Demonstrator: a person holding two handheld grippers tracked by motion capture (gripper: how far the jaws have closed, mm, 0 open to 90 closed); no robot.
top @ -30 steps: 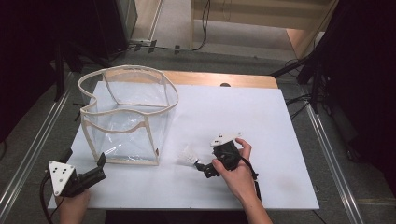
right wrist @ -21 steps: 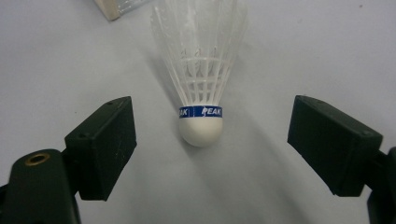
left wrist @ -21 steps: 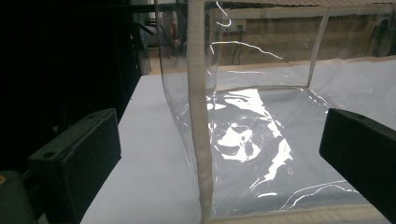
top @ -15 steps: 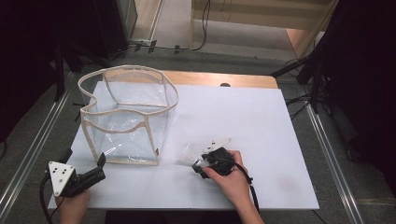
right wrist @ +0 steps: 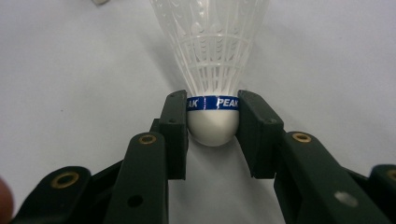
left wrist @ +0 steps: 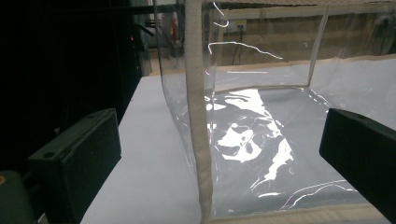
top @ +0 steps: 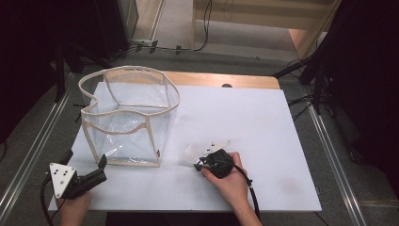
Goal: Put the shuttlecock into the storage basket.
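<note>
1. A white table (top: 263, 122) stands in a dim room, with a wooden strip along its far edge and dark floor around it.
2. The shuttlecock (right wrist: 212, 70) lies on the table's near middle, to the right of the clear bag; its white plastic skirt points away from the person, and its rounded cork end faces the right gripper (right wrist: 212, 116).
3. Half a second ago the right gripper sat just short of the shuttlecock; now its two jaws press on either side of the cork, right at the blue band. That reads as the grasp just made, so the lift is likely next.
4. From above, the person's right hand (top: 228, 181) wraps that gripper, which covers the cork, while the skirt shows just ahead of it.
5. The clear bag (top: 129, 117), trimmed in beige tape, stands open-topped at the table's left, well apart from the shuttlecock; it looks like the place the shuttlecock is meant to go.
6. The left gripper (top: 91, 174) has not moved: it waits at the near left corner, jaws spread wide, pointing at the bag's near seam (left wrist: 198, 140) without touching it.
</note>
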